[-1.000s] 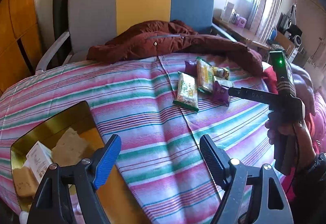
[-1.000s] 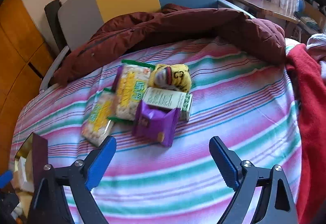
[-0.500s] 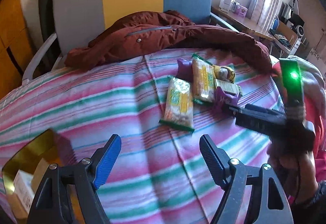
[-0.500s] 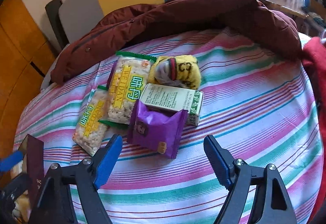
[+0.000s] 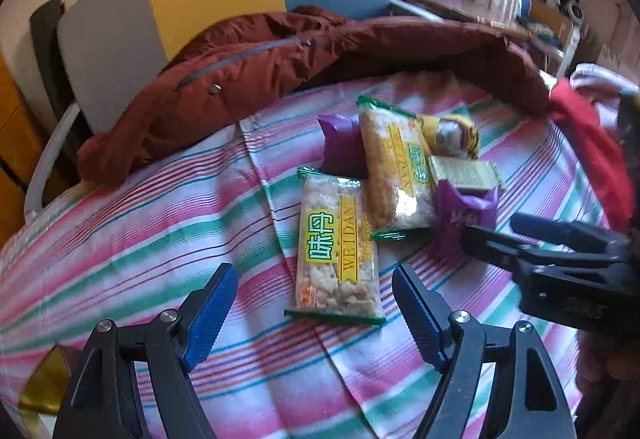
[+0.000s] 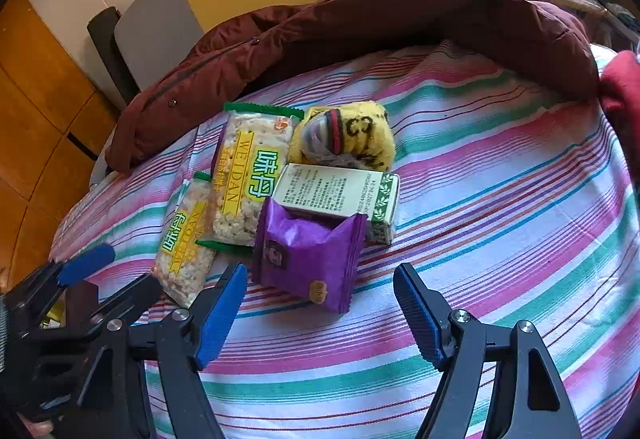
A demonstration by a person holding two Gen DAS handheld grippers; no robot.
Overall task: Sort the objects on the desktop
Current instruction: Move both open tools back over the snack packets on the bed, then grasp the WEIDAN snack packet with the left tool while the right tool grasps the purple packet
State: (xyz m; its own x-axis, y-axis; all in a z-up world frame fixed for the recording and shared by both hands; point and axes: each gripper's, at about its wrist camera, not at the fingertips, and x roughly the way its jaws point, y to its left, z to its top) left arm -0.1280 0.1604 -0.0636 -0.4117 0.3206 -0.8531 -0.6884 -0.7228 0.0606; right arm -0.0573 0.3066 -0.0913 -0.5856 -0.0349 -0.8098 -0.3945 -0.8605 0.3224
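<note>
Striped bedsheet (image 6: 500, 199) spreads bare to the right of the right gripper (image 6: 320, 313), whose jaws are closing with nothing pressed between them; the purple snack packet (image 6: 308, 255) lies just ahead. Ahead of the left gripper (image 5: 314, 313), released and empty, a WEIDAN cracker pack (image 5: 338, 247) has its near edge between the fingertips, with open sheet to its left.

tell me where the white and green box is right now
In the right wrist view the white and green box lies mid-cluster, behind the purple packet, before the yellow sock.
</note>
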